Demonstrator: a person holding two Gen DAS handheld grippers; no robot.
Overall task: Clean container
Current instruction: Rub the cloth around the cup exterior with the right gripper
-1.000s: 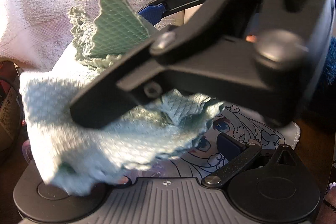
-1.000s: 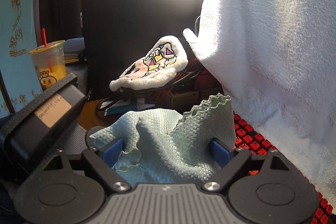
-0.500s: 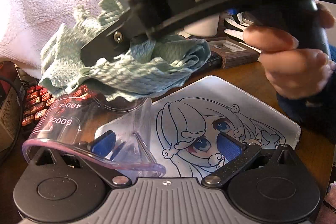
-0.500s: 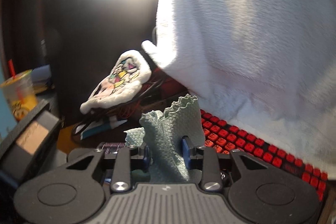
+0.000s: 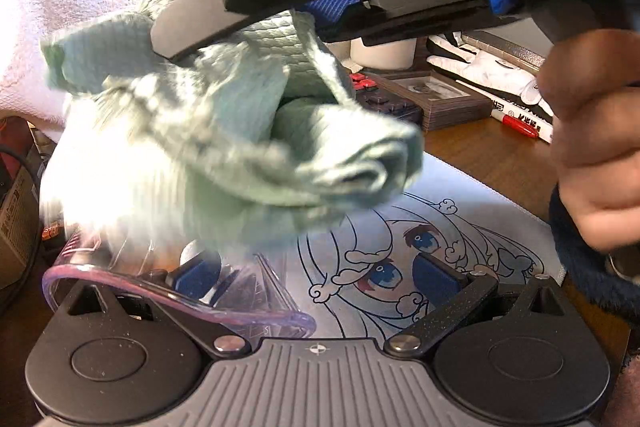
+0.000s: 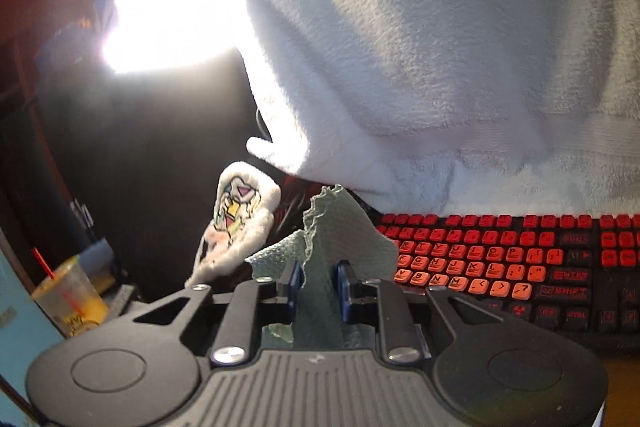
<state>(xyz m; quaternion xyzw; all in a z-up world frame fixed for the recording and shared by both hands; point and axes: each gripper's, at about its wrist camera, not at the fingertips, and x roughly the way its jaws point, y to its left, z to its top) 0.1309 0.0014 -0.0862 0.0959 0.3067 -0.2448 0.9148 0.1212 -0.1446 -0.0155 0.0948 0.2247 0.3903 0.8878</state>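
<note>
Between right gripper (image 6: pixel 318 277) fingers (image 6: pixel 343 281), green cloth (image 6: pixel 320 291) pinched

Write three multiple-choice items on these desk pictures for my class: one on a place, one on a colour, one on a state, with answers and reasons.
1. Where does the green cloth hang?
A. above the clear measuring cup
B. on the keyboard
C. under the mouse mat

2. What colour are the lit keyboard keys?
A. white
B. blue
C. red

3. How does the right hand-held gripper stand?
A. wide open
B. shut on the cloth
C. shut on a pen

Answers: 1 A, the cloth droops over the cup's rim; 2 C, the keys glow red; 3 B, its blue pads pinch the cloth.
</note>
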